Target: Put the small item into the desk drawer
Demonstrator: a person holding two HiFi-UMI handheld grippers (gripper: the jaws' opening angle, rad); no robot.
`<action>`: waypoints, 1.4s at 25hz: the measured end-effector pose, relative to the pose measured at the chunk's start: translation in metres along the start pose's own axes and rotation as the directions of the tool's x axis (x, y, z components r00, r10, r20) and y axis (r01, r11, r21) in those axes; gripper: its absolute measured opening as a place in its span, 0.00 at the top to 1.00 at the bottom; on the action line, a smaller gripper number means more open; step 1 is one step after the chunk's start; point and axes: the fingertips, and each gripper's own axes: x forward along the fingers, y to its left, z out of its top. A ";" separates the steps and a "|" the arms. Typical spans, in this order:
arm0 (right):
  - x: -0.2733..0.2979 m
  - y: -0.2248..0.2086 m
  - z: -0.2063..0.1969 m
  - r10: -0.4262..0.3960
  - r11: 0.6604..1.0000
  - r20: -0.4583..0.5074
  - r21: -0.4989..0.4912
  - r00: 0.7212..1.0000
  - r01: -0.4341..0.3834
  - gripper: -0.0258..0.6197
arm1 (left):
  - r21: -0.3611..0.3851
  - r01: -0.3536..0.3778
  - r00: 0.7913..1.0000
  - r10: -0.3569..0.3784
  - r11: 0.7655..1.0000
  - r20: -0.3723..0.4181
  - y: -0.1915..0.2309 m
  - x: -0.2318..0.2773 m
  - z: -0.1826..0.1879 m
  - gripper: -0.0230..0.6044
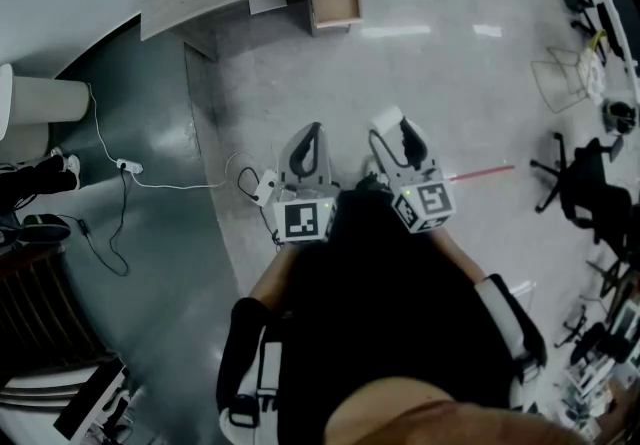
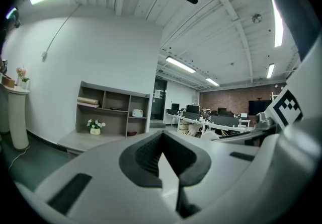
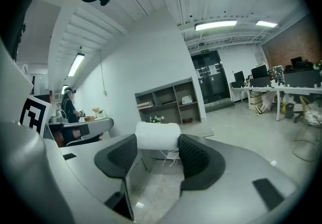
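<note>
pinching the white roll [image 3: 157, 136] by its ends between the wide-set jaws of my right gripper [image 3: 157, 153], i judge it light, soft and easily squashed, so a gentle hold there suits it. it hangs well short of the open desk drawer [image 1: 335, 3], over the floor [image 1: 440, 83]. my left gripper [image 2: 162, 153] is pressed together, empty. count: one roll, one drawer, two grippers.

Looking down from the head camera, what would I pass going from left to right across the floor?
white pedestal → small white plug → left claw → right claw gripping a white roll → black office chair
</note>
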 end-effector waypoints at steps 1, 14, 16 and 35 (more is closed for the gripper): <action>0.001 0.002 0.000 -0.001 1.000 0.001 -0.001 1.000 0.001 0.56 | 0.000 0.002 1.000 -0.002 1.000 0.000 0.002 0.000 0.000 0.97; 0.025 0.030 -0.001 -0.039 0.999 0.002 -0.007 0.999 0.039 0.56 | -0.009 0.023 1.000 -0.023 1.000 -0.003 0.049 -0.004 0.000 0.97; 0.029 0.036 -0.002 -0.048 0.999 0.000 -0.001 0.999 0.048 0.56 | -0.008 0.033 0.999 -0.034 0.999 -0.009 0.055 -0.005 -0.001 0.97; 0.077 0.038 -0.004 -0.080 0.997 0.003 -0.001 0.997 0.080 0.56 | -0.026 0.068 0.997 -0.069 0.997 -0.032 0.088 0.027 -0.010 0.97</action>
